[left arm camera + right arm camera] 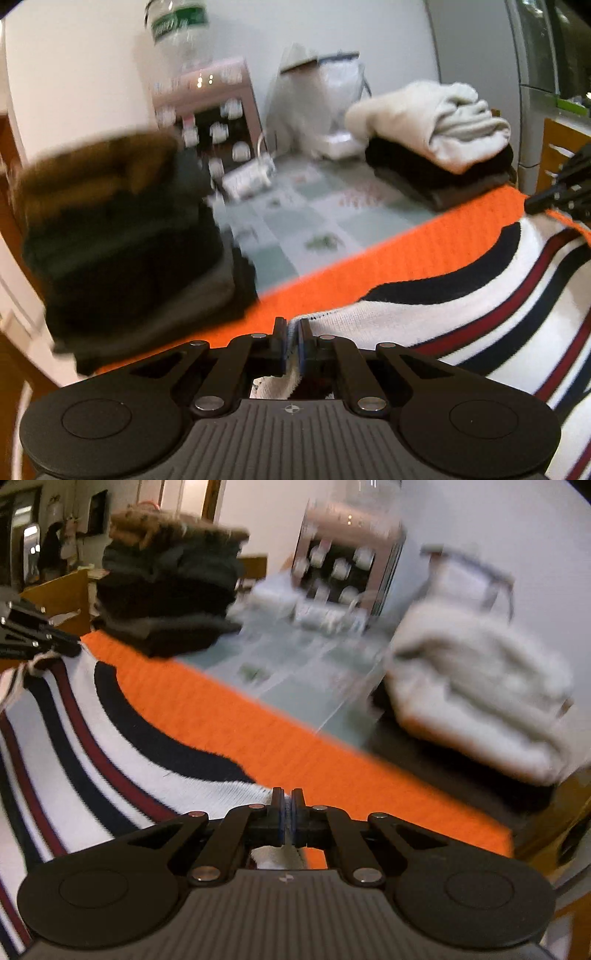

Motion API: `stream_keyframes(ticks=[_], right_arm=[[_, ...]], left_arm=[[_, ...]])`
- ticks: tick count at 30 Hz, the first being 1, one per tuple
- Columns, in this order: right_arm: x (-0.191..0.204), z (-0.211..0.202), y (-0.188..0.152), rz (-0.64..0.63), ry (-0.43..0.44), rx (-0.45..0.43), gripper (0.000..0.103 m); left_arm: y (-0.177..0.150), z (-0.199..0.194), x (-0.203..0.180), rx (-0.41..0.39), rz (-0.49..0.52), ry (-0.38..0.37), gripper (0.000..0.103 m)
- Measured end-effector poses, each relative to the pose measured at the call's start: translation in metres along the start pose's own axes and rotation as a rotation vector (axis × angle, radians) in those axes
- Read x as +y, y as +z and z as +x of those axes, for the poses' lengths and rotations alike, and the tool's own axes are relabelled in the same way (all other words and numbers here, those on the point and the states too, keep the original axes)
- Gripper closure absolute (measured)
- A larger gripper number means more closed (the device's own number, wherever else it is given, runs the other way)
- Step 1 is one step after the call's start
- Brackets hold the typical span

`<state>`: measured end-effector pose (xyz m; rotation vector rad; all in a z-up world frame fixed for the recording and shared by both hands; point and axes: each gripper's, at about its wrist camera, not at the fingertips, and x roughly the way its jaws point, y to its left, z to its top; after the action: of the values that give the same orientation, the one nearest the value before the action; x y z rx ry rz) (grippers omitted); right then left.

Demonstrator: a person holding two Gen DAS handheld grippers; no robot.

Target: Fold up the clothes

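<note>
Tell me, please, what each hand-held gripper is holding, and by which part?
Both hold the striped sweater: the left hand-held gripper and the right hand-held gripper each pinch its white knit edge.

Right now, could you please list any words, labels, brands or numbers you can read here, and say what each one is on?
None can be read.
Bottle: its green label has white marks, too blurred to read.
Pink appliance: small lit dots, no legible figures.
</note>
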<state>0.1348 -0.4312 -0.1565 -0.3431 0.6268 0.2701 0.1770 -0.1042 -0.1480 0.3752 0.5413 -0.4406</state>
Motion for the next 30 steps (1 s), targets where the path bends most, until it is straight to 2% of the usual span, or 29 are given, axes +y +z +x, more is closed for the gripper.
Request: stream_keyframes(ticks=[2,5,7,10,13,21,23,28,30], right_arm=[[-0.005,0.002,0.009,-0.021,-0.043,-0.004,0.103],[-0.022,0.018,0.013,0.002,-0.083,0.001,0.103],[-0.034,0.03,0.01,0.05,-0.071,0.023,0.103],[-0.045,0.042,0.0,0.11,-0.017,0.065,0.102],[-0.048,0.041,-0.013,0.162,0.018,0.105,0.102],[-0.041,-0.01,-0.042,0.2,0.032,0.164,0.096],[-0.034,-0.026,-0.051,0.208,0.055,0.177,0.092],[0.0,-0.037,-0.073,0.217,0.108,0.208,0.092],[0.008,-0.029,-0.082,0.203,0.066,0.253,0.092]], left_arm=[[0.006,0.011,0.003,0.016,0.013,0.0,0.096],[-0.002,0.034,0.007,0.092,0.014,-0.028,0.096],[-0.012,0.046,0.006,0.129,0.008,-0.042,0.096],[-0.024,0.054,0.007,0.148,-0.014,-0.024,0.093],[-0.027,0.055,0.019,0.155,-0.099,-0.022,0.081],[-0.022,0.011,0.024,0.12,-0.157,-0.014,0.065],[-0.027,-0.003,0.023,0.123,-0.178,-0.007,0.064],[-0.045,-0.04,0.029,0.158,-0.235,0.031,0.063],[-0.055,-0.055,0.037,0.176,-0.26,0.062,0.061]])
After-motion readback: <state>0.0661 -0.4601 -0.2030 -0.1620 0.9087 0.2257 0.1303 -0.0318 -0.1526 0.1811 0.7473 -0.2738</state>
